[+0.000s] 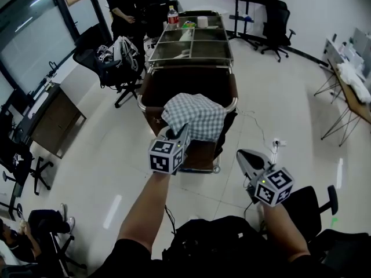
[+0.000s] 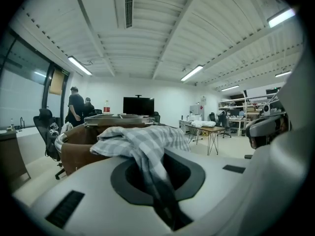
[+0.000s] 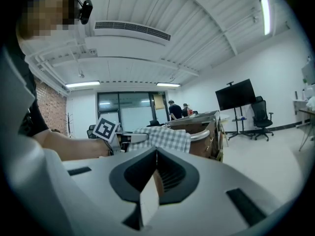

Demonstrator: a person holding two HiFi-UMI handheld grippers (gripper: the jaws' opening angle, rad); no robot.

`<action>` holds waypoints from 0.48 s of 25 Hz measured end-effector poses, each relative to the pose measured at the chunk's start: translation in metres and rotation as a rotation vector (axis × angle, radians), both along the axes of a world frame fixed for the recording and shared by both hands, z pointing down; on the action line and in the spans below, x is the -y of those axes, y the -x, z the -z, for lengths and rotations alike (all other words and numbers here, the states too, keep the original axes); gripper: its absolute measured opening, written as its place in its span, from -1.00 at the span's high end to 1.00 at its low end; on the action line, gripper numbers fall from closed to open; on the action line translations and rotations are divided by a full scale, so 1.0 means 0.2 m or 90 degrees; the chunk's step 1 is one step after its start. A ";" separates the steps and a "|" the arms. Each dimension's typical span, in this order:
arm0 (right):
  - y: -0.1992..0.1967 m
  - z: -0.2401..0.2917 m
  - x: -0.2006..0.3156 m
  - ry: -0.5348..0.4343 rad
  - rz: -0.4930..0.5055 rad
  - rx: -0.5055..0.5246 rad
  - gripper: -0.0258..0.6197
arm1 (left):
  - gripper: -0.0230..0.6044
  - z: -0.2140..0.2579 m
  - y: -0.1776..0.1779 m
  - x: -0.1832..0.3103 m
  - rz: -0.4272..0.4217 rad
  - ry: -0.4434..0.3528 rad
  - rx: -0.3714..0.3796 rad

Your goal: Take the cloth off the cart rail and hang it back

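The left gripper (image 1: 178,133) pinches the cloth (image 1: 196,114) at its near edge; it should lift high to clear the cart rail (image 1: 234,105). The right gripper (image 1: 244,157) is pressed together, empty.

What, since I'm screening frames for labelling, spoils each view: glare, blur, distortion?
Head view: room edges bow, light streaks glare on the floor, cloth sharp. Left gripper view: fisheye, dark corners, cloth end dim and soft. Right gripper view: same dark corners, ceiling light blown out.

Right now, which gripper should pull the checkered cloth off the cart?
Left. The left gripper is shut on the checkered cloth draped over the cart rail; the right gripper is shut, empty, and off to the side.
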State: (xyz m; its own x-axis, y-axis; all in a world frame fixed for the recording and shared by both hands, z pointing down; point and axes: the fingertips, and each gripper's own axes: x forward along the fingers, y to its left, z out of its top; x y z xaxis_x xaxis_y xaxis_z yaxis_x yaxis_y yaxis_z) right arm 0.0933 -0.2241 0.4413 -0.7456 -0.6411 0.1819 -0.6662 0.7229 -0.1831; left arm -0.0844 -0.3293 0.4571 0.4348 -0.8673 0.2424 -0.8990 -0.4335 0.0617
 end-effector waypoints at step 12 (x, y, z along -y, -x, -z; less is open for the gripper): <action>-0.19 0.03 -0.33 0.003 0.046 0.016 0.86 | 0.84 0.14 -0.15 -0.56 0.043 -0.037 0.014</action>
State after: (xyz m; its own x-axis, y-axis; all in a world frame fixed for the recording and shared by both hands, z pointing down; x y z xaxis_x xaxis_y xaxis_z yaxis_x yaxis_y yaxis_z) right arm 0.1309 -0.1589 0.4362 -0.7942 -0.5849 0.1649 -0.6076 0.7679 -0.2028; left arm -0.0538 -0.2172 0.4296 0.3700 -0.9074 0.1994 -0.9272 -0.3743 0.0173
